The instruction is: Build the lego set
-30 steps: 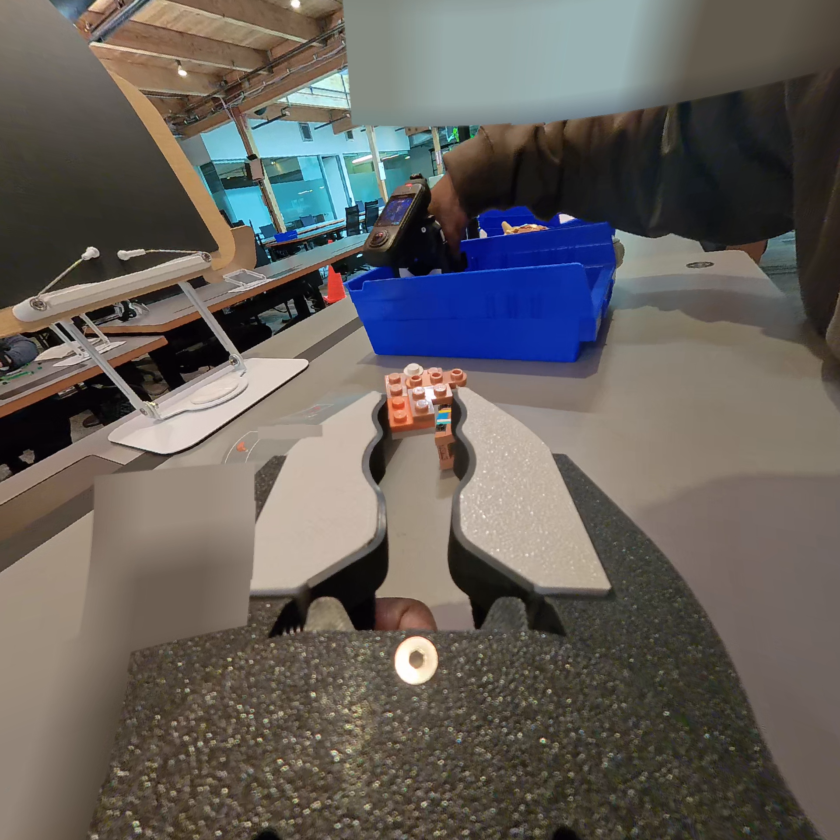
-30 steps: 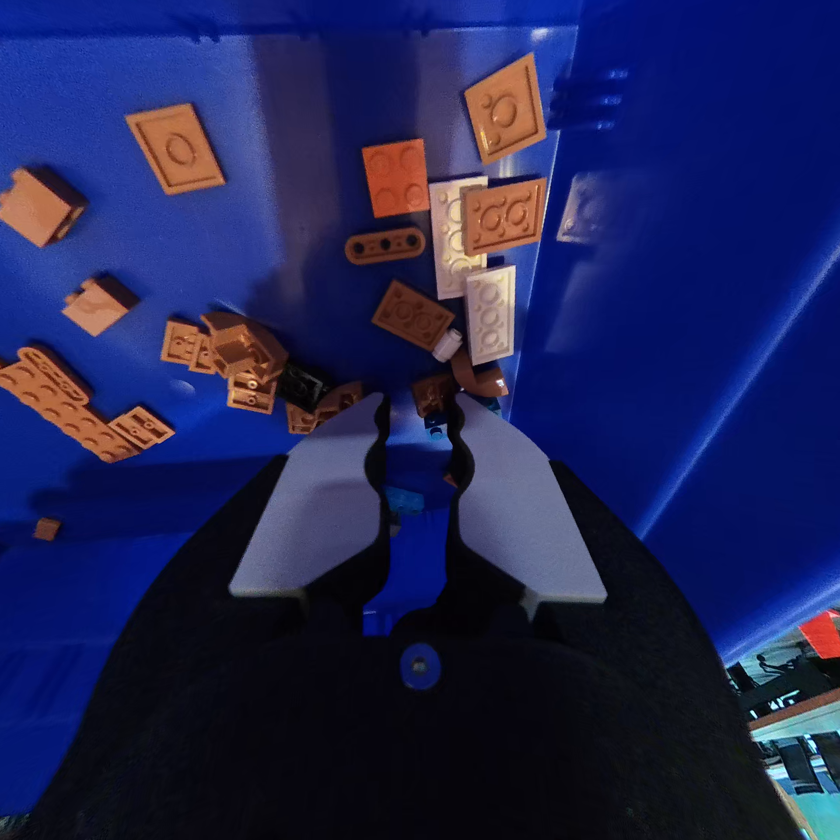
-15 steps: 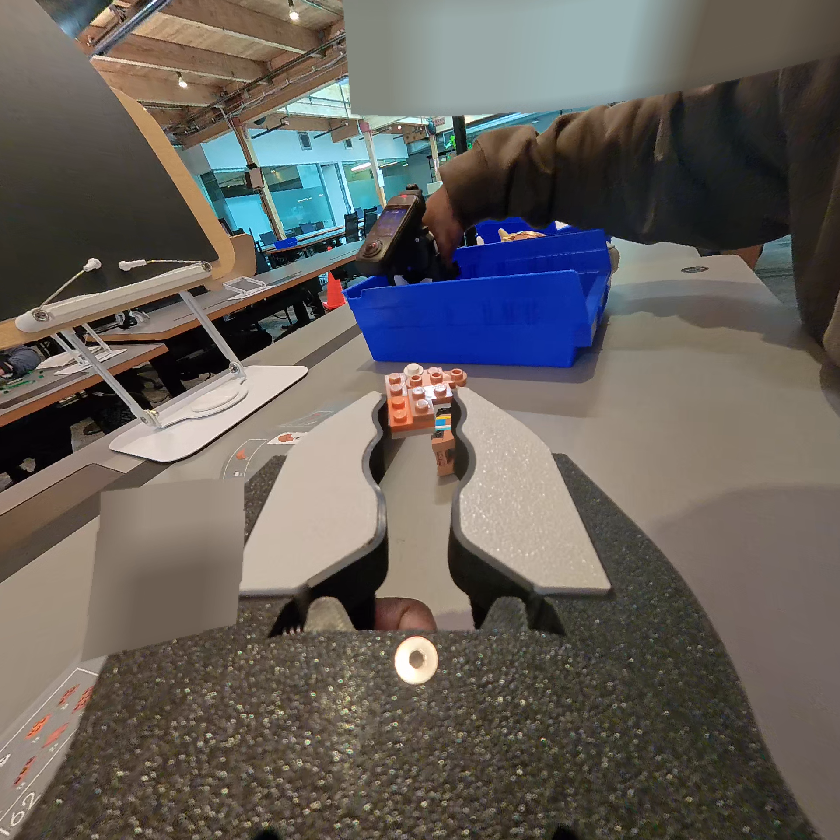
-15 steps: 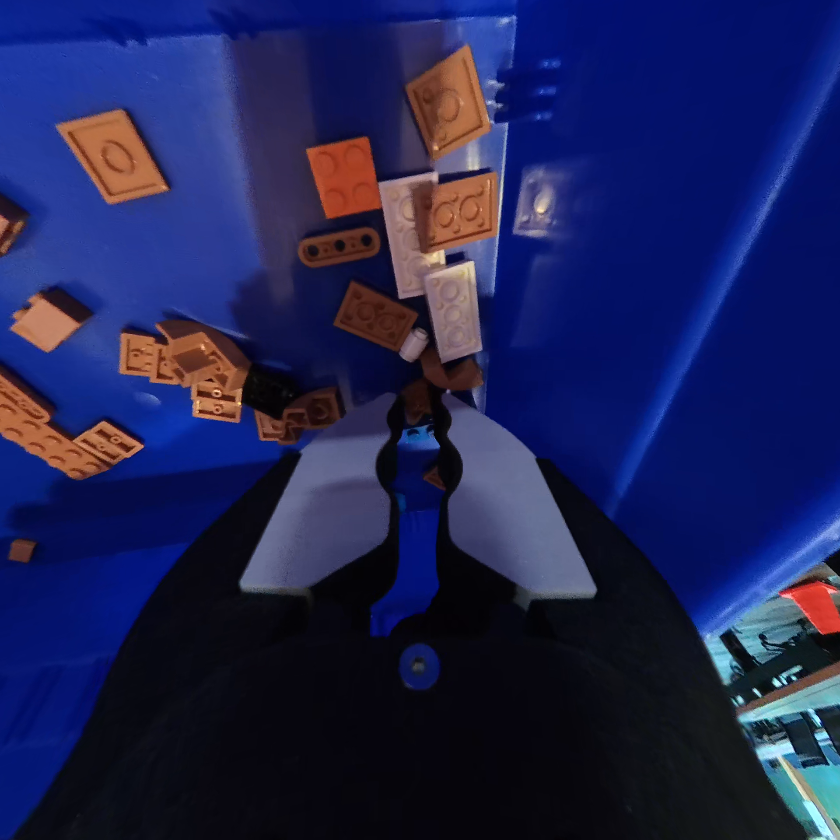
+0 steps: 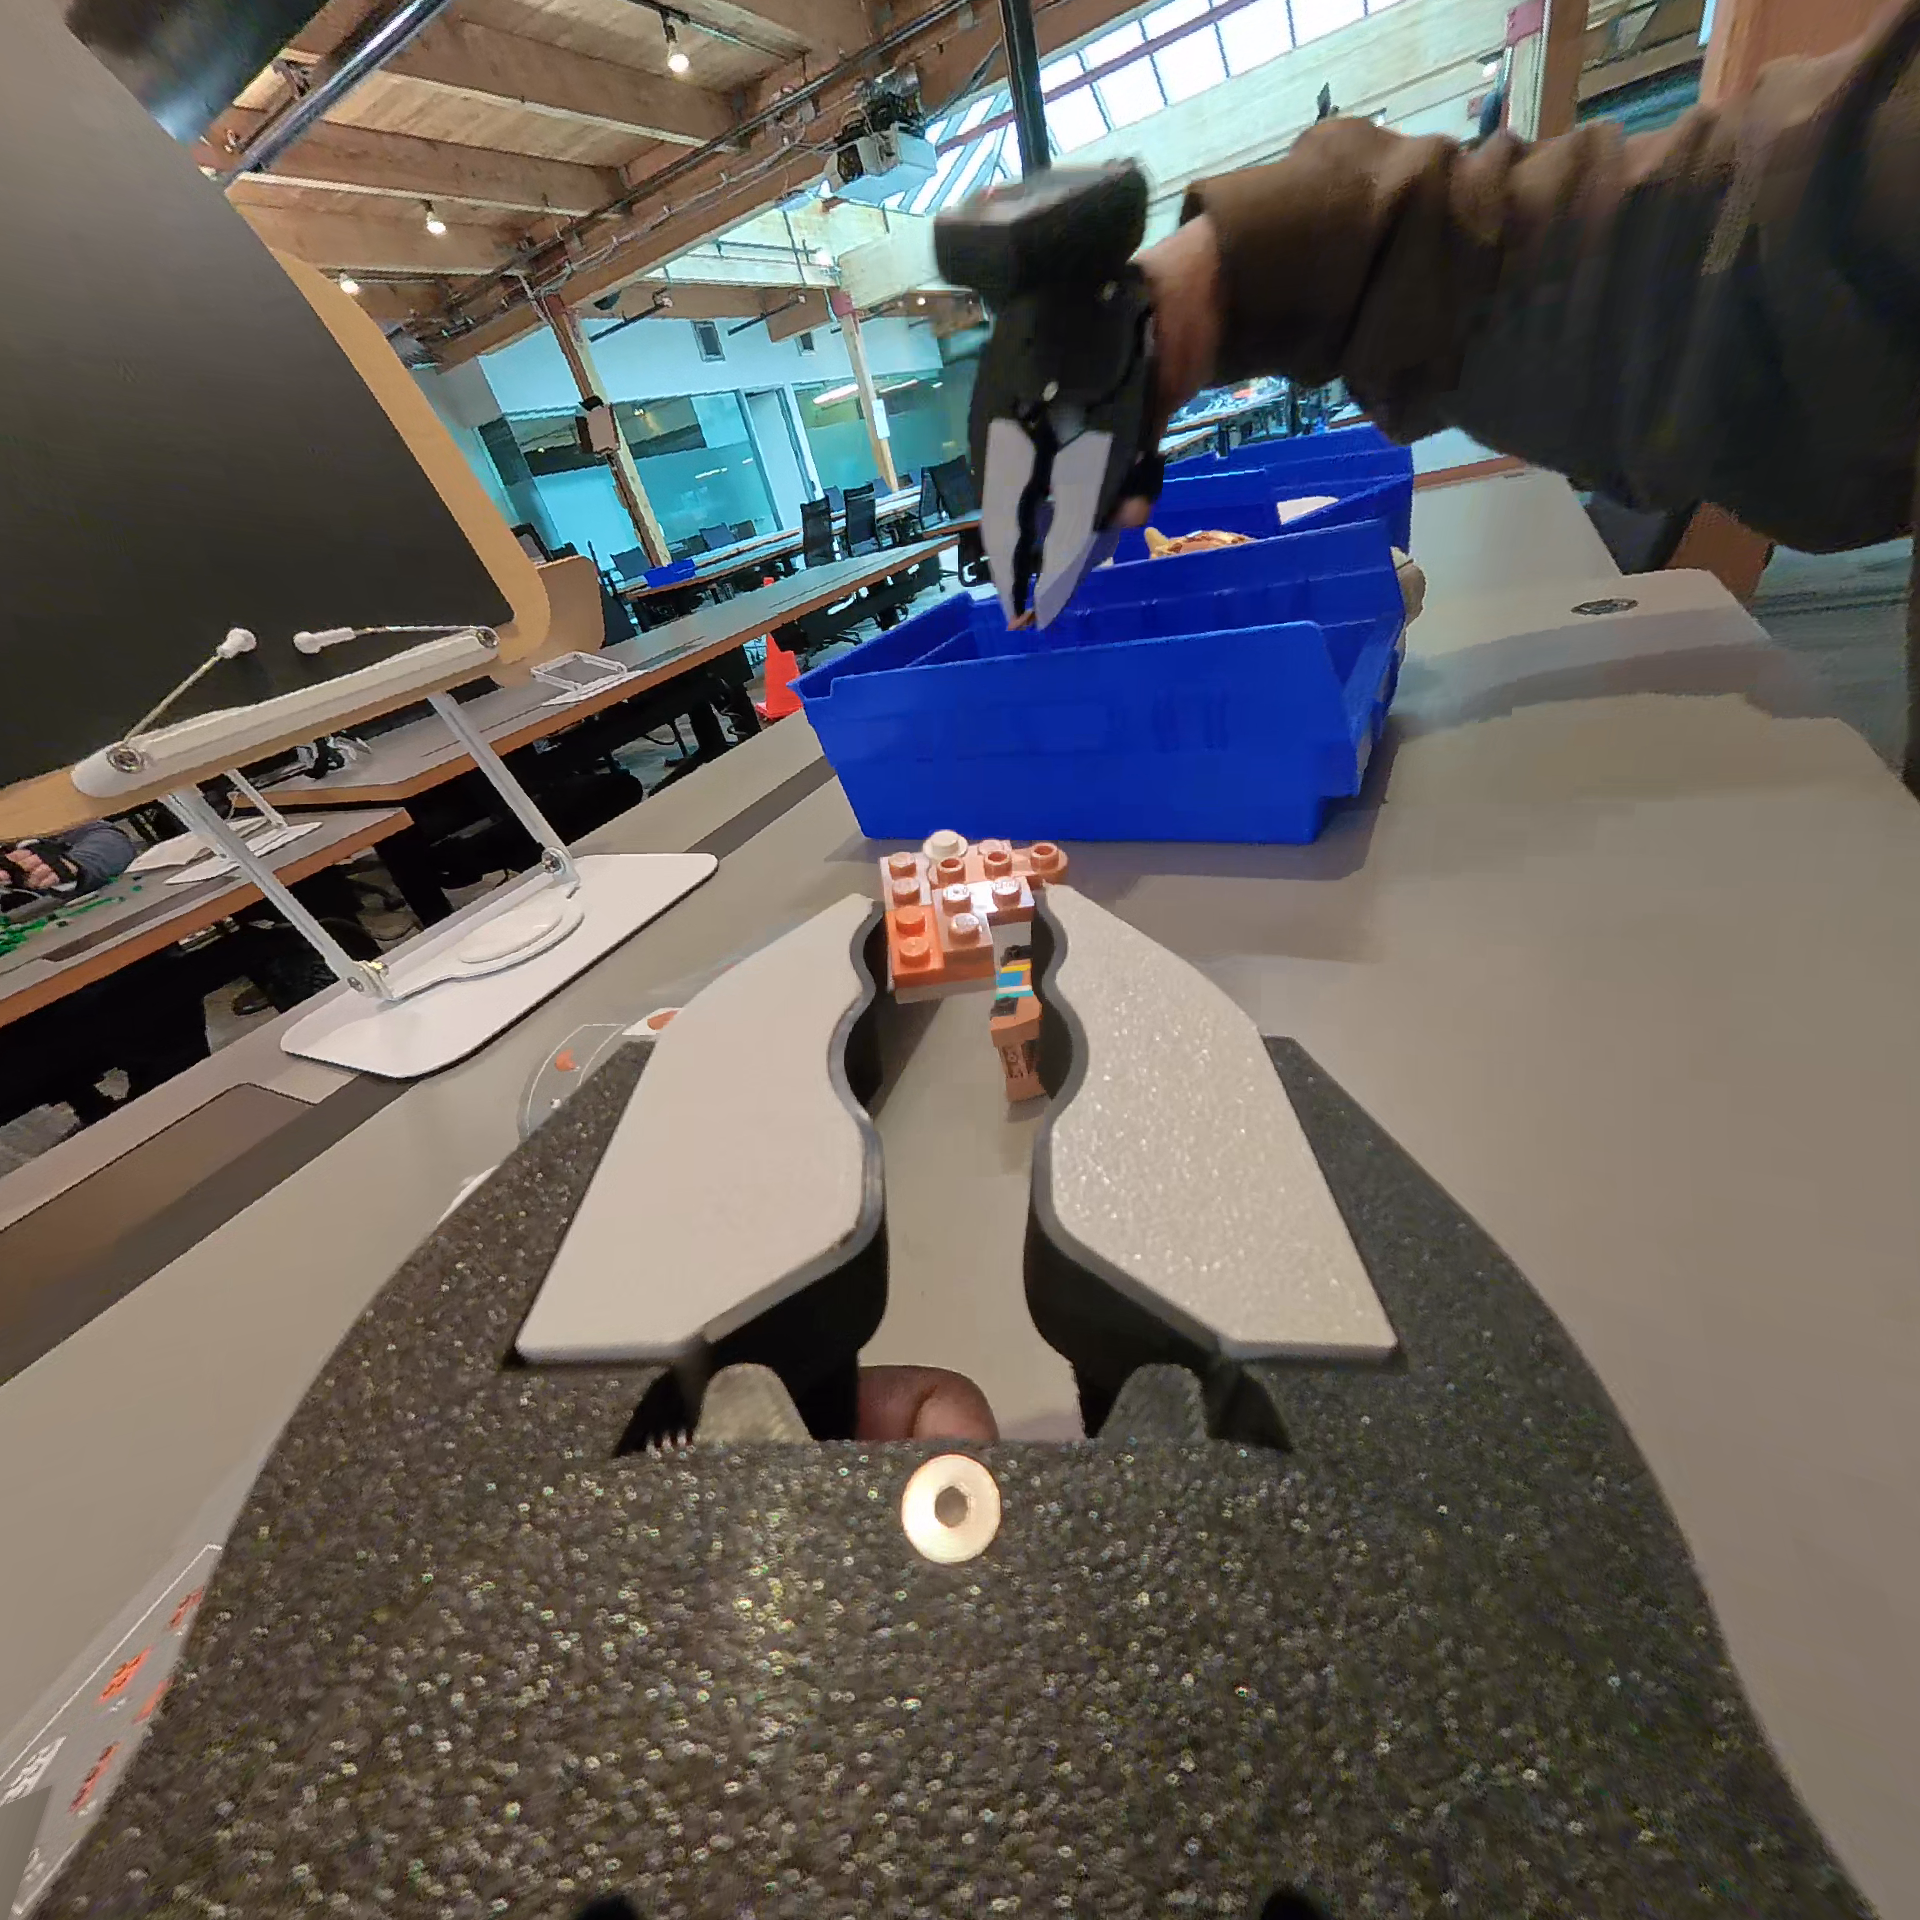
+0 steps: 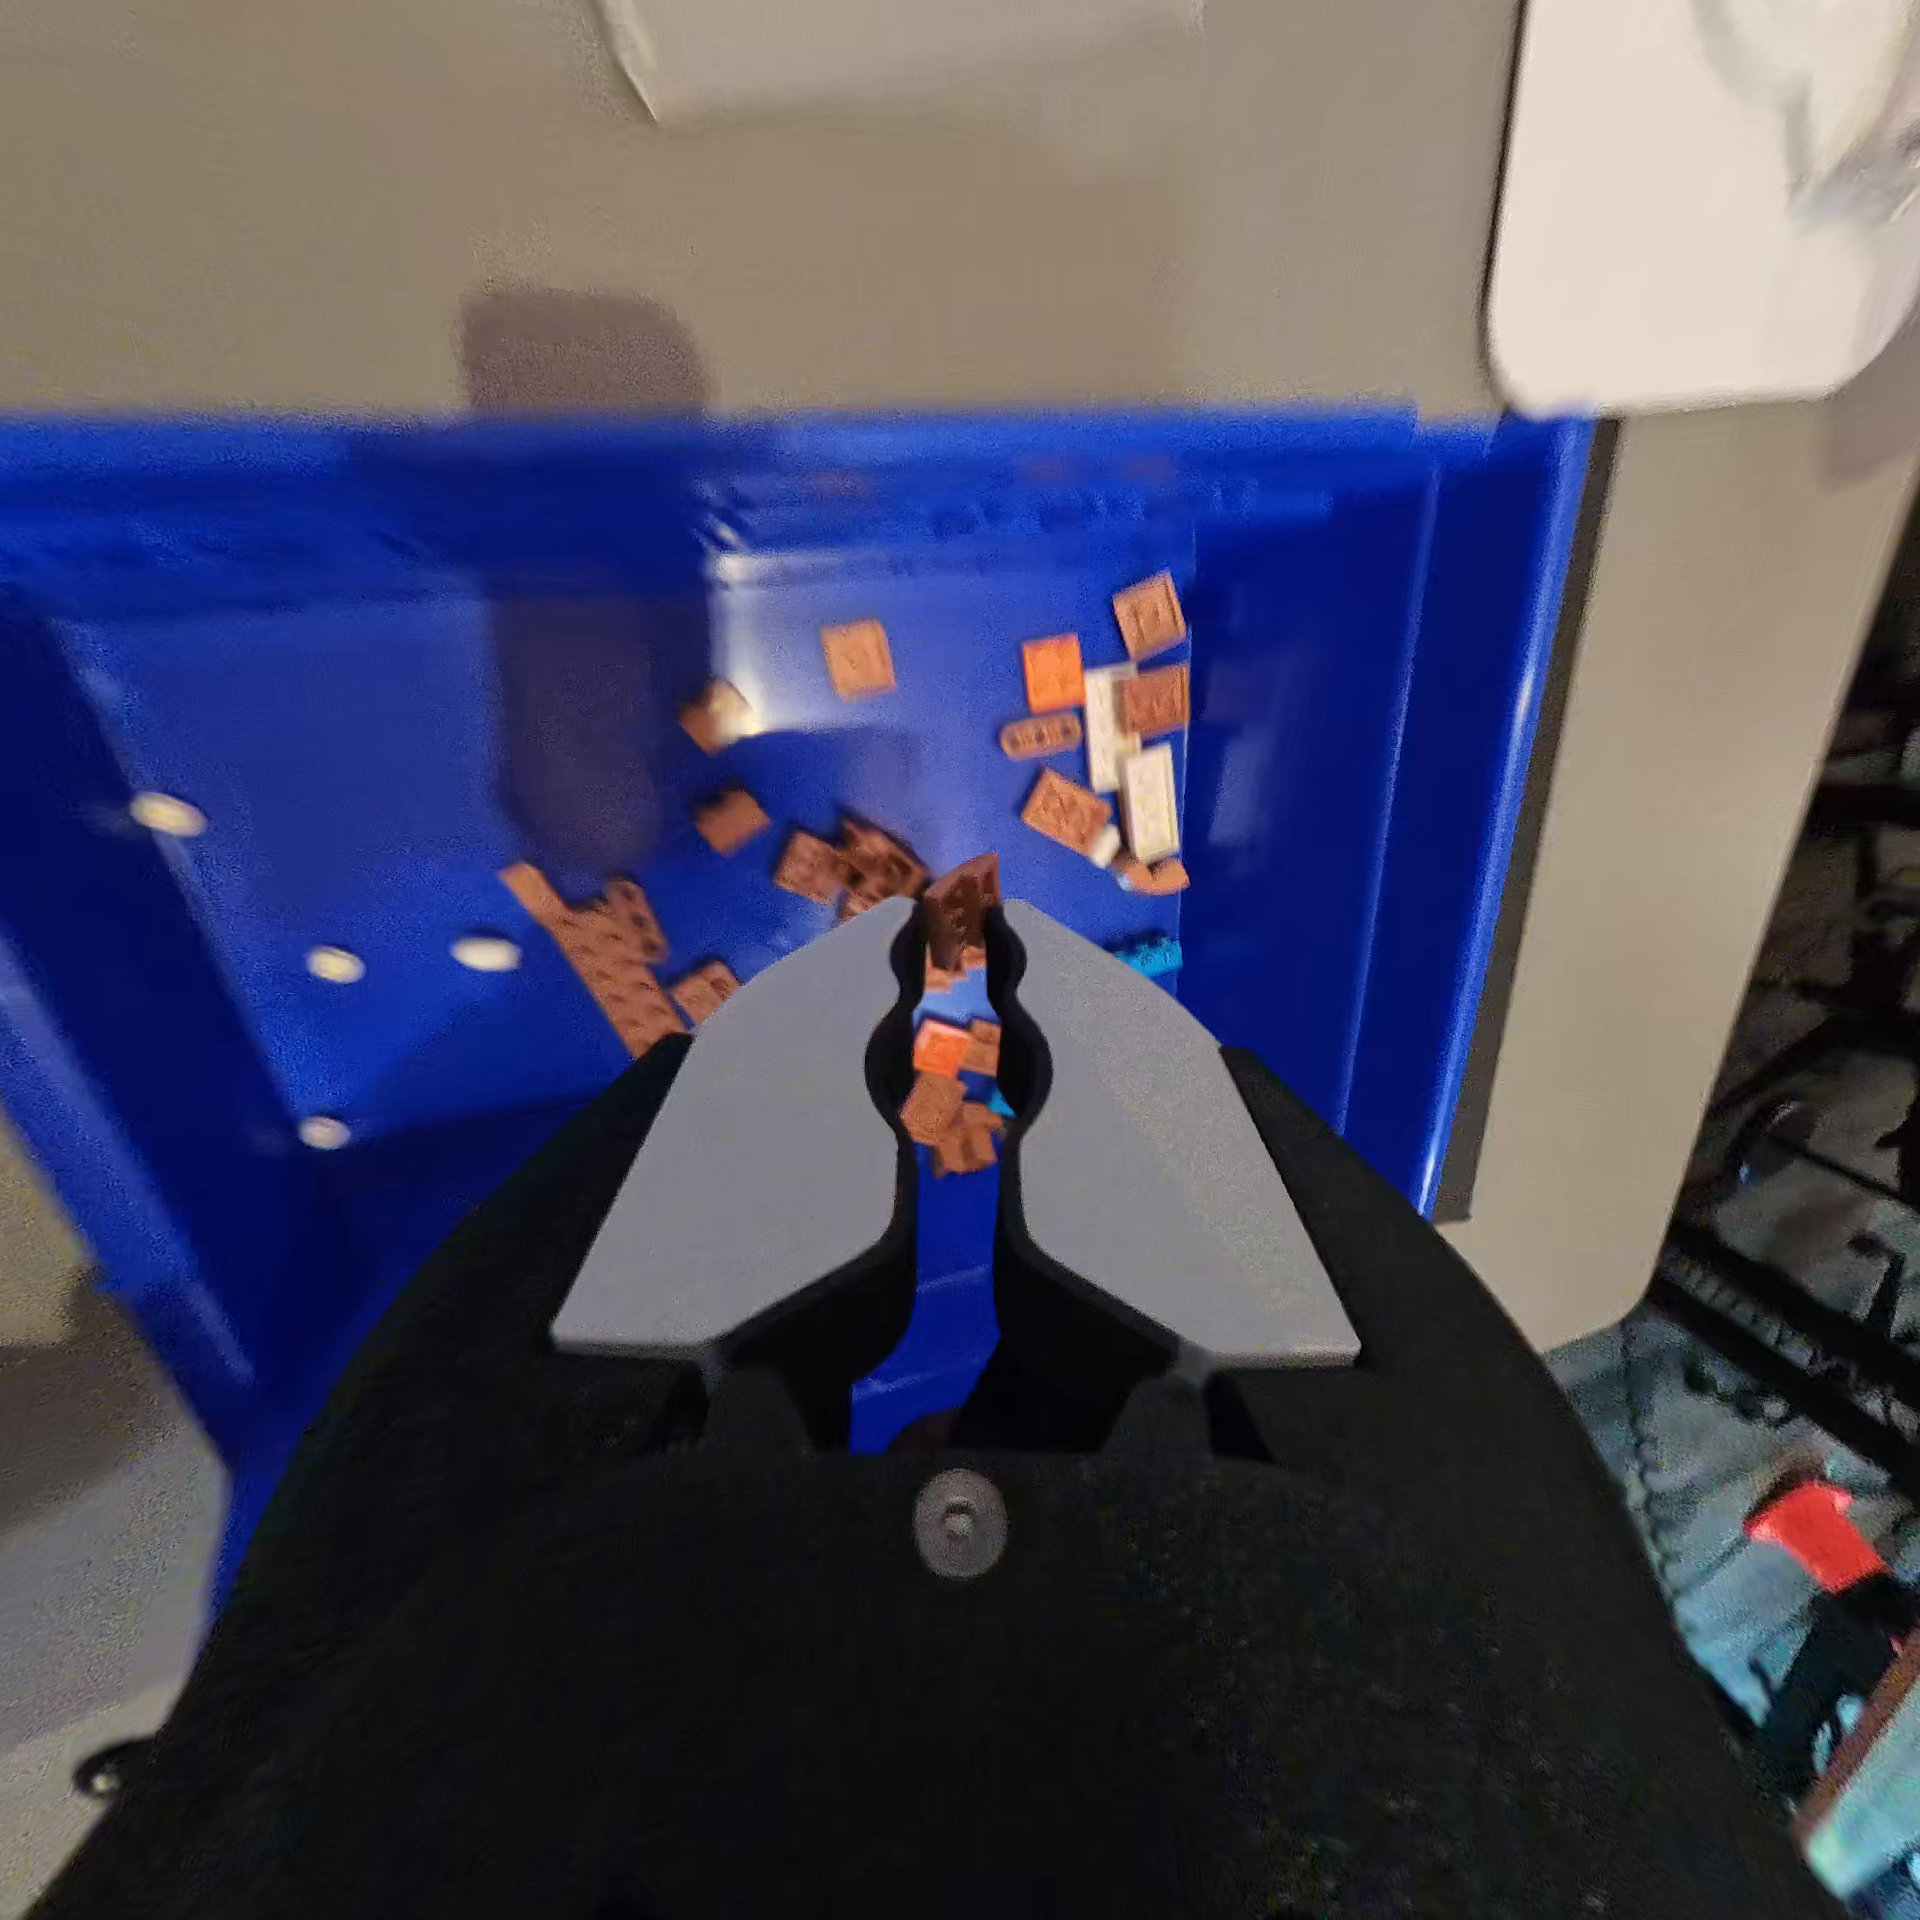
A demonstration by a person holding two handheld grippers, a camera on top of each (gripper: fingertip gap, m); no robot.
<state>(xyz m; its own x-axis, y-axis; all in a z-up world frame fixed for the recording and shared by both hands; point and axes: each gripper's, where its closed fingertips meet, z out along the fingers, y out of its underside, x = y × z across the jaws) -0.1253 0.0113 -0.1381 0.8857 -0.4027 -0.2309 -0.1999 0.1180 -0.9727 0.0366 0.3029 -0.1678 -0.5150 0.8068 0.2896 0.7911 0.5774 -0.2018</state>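
In the left wrist view my left gripper (image 5: 954, 914) is shut on a part-built brown and orange lego assembly (image 5: 961, 904) and holds it just above the grey table (image 5: 1558, 1039). A small brown piece with a striped top (image 5: 1016, 1023) hangs from it between the fingers. My right gripper (image 6: 958, 914) is shut on a small brown lego plate (image 6: 961, 904) and holds it above the blue bin (image 6: 1382, 831). It also shows in the left wrist view (image 5: 1029, 608), raised over the bin (image 5: 1091, 748). Several loose brown, orange and white pieces (image 6: 1101, 748) lie in the bin.
A white stand (image 5: 416, 831) with a flat base sits on the table to the left. More blue bins (image 5: 1299, 488) stand behind the first. A person's brown sleeve (image 5: 1558, 291) reaches in from the right. The table edge (image 6: 1538, 1039) lies right of the bin. Some 35 cm of space lies between my two pairs of fingers.
My right gripper closed on a brown plate in the bin and lifted it out, rising well above the bin. My left gripper stayed put with the assembly.
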